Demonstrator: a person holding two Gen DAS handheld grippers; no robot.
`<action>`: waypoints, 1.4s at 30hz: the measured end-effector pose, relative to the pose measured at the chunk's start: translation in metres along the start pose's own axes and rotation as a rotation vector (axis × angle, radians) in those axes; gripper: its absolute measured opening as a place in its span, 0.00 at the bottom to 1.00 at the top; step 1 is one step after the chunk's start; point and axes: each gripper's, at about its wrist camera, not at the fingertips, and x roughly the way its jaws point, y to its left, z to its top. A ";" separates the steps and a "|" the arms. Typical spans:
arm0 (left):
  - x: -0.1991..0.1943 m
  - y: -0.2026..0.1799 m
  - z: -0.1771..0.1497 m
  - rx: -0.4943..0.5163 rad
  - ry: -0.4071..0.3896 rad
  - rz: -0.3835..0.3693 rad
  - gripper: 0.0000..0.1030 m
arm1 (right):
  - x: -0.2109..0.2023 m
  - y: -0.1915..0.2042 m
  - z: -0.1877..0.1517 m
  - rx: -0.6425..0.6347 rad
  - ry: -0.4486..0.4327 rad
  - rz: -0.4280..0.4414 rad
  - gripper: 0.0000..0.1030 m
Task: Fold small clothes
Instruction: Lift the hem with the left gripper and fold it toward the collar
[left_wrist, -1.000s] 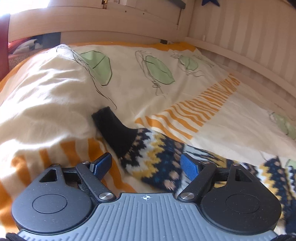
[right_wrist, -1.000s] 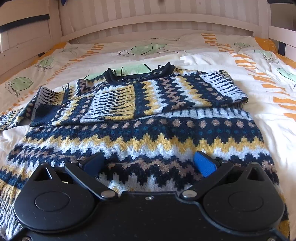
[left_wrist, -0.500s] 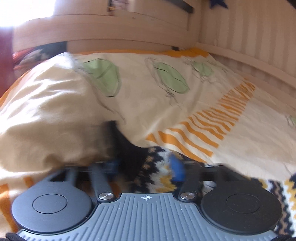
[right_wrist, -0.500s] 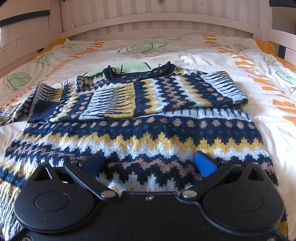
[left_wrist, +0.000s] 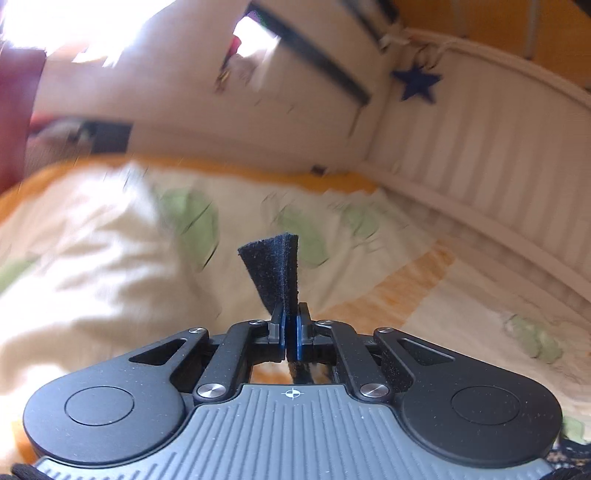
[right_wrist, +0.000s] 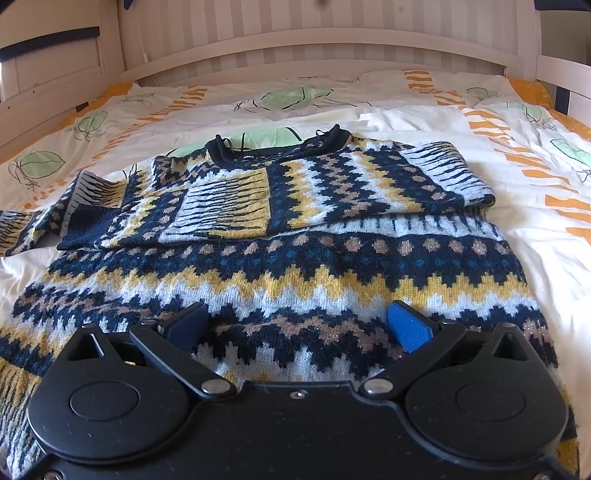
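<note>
Above the duvet (left_wrist: 92, 258), left tongs (left_wrist: 290, 323) pinch the sweater's dark cuff (left_wrist: 275, 269).

The left wrist view looks forward along its tool (left_wrist: 290, 325), raised above the bed (left_wrist: 92, 258), facing the slatted rail (left_wrist: 480, 177). The right wrist view sits close over the sweater (right_wrist: 295, 266), angled down toward the headboard (right_wrist: 314, 44). Both share the leaf-print bedding.

**Sweater spread on the bed, one cuff pinched up at its edge**

A patterned knitted sweater (right_wrist: 295, 266) lies flat on the leaf-printed duvet (right_wrist: 517, 147), collar toward the slatted wooden headboard (right_wrist: 314, 40). One sleeve is folded across its chest. The right gripper (right_wrist: 299, 325) hangs over the hem, jaws apart. The left gripper (left_wrist: 291, 332) pinches the dark knitted cuff (left_wrist: 275, 269), raised above the duvet.
</note>
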 end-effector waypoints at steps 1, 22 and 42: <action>-0.005 -0.009 0.005 0.025 -0.009 -0.017 0.05 | 0.000 -0.001 0.000 0.006 -0.001 0.005 1.00; -0.093 -0.263 0.021 0.369 -0.085 -0.512 0.05 | -0.063 -0.095 0.037 0.173 -0.185 0.166 0.99; -0.056 -0.417 -0.222 0.670 0.411 -0.702 0.23 | -0.057 -0.156 0.014 0.347 -0.193 0.118 0.99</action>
